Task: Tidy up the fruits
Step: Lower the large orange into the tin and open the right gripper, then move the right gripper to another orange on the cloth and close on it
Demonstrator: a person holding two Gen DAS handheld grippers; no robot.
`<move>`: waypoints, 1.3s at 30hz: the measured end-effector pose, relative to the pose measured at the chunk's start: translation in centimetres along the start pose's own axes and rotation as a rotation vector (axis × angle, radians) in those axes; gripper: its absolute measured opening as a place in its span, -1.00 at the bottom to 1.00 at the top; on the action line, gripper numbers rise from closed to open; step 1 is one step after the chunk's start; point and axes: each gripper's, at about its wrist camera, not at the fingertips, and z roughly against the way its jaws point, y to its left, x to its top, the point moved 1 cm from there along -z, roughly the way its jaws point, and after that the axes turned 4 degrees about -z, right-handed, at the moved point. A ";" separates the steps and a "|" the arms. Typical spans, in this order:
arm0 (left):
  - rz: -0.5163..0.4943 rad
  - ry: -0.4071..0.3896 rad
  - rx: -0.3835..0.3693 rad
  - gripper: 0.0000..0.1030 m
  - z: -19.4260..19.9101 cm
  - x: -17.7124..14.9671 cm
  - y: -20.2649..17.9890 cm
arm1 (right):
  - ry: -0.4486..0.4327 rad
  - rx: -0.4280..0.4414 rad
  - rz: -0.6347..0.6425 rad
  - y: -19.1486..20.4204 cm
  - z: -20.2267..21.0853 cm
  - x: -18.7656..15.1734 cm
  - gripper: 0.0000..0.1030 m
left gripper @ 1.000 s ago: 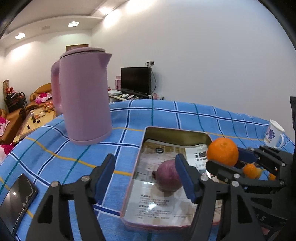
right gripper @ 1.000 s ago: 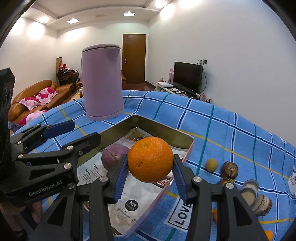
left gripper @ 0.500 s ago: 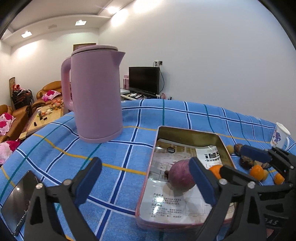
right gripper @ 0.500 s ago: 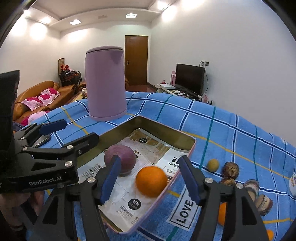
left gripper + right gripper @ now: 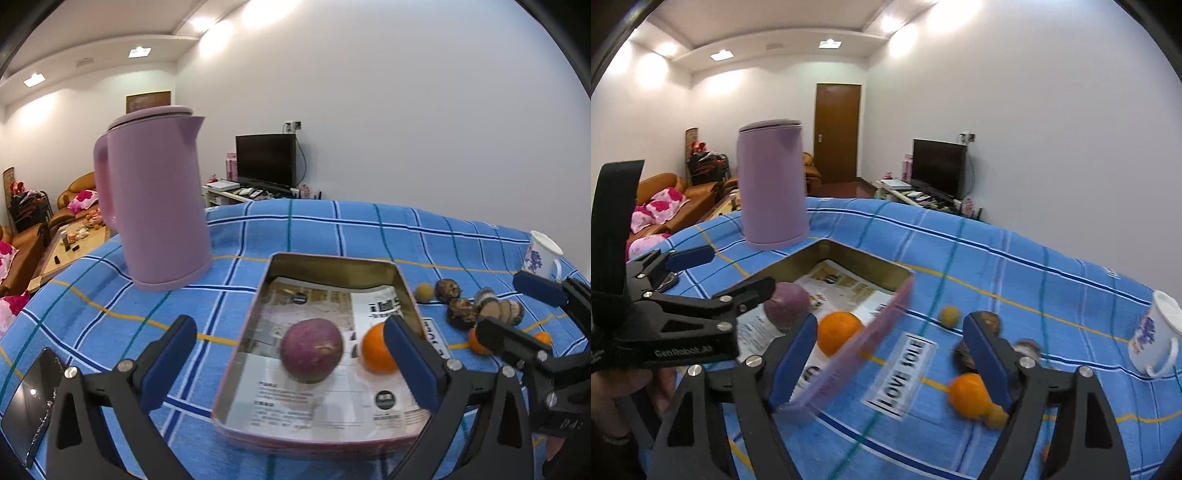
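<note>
Two fruits lie in the tin tray (image 5: 334,266), a purple one (image 5: 311,350) near its middle and an orange (image 5: 377,351) just to the right by the tray's right wall. The left gripper (image 5: 288,363) has just spread its jaws wide and holds nothing, standing over the tray's near end. The right gripper (image 5: 886,356) has also just been opening, empty, beside the tray's right wall, with loose fruits (image 5: 967,395) on the blue checked cloth (image 5: 1015,266) beyond.
</note>
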 end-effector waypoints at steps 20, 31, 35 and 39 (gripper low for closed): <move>-0.150 0.033 -0.189 1.00 0.5 0.2 -10.1 | 0.121 -0.247 -0.200 -13.5 5.3 -6.2 0.47; -0.206 0.065 -0.240 1.00 -0.2 -0.4 -13.5 | 0.225 -0.182 -0.197 -14.3 3.6 -7.4 0.14; -0.206 0.086 -0.266 1.00 -0.5 -0.7 -14.3 | 0.275 -0.139 -0.216 -14.6 2.1 -7.5 -0.10; -0.228 0.094 -0.293 1.00 -0.8 -0.8 -15.4 | 0.311 -0.073 -0.247 -14.7 1.2 -7.7 -0.22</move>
